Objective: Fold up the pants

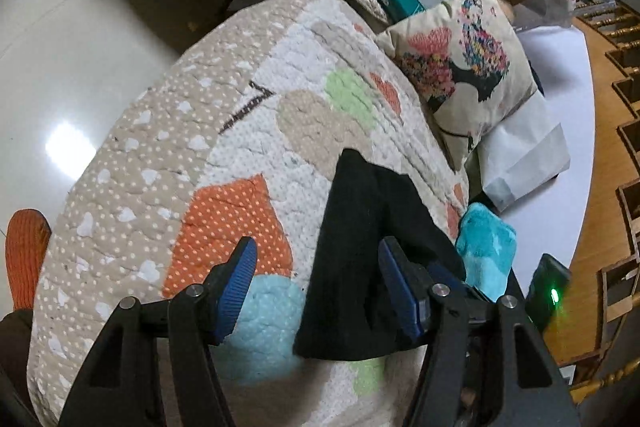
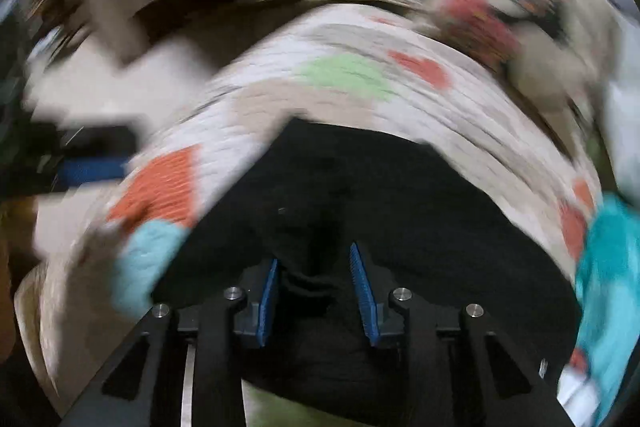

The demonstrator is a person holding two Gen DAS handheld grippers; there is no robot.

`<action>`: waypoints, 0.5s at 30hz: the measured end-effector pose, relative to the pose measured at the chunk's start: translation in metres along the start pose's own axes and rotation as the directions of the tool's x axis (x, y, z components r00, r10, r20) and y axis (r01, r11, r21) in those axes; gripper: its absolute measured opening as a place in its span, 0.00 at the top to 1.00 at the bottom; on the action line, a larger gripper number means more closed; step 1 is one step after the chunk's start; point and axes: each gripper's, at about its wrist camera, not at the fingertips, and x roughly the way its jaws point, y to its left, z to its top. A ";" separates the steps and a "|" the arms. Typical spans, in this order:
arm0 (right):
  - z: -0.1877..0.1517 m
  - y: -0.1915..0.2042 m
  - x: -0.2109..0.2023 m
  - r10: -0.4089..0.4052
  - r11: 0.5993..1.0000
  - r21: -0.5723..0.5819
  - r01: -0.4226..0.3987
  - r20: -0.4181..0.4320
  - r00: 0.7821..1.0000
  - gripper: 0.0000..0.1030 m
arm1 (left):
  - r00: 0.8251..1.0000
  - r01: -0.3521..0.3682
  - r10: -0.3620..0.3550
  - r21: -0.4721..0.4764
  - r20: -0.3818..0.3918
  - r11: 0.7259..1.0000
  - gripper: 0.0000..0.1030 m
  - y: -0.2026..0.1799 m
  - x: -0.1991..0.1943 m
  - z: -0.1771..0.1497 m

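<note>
The black pants [image 1: 368, 247] lie folded in a compact bundle on a patterned quilt [image 1: 180, 155]. My left gripper [image 1: 316, 259] is open above the quilt, its right finger over the pants' left part and its left finger over an orange patch. In the blurred right wrist view the pants [image 2: 360, 187] fill the middle. My right gripper [image 2: 314, 263] is open with black fabric bunched between its blue pads without being pinched. The left gripper's blue pad [image 2: 92, 169] shows at the far left there.
A printed cushion [image 1: 464, 67] and a white paper bag [image 1: 524, 155] lie to the right of the quilt. A turquoise plush item [image 1: 484, 247] sits beside the pants. A dark device with a green light [image 1: 550, 291] is at the right. Glossy floor [image 1: 60, 87] is to the left.
</note>
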 end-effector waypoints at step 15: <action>-0.032 -0.076 -0.028 0.308 0.899 0.263 -0.350 0.188 0.933 0.54 | 0.979 -0.116 0.160 0.302 -0.127 0.946 0.83 -0.048 0.063 -0.044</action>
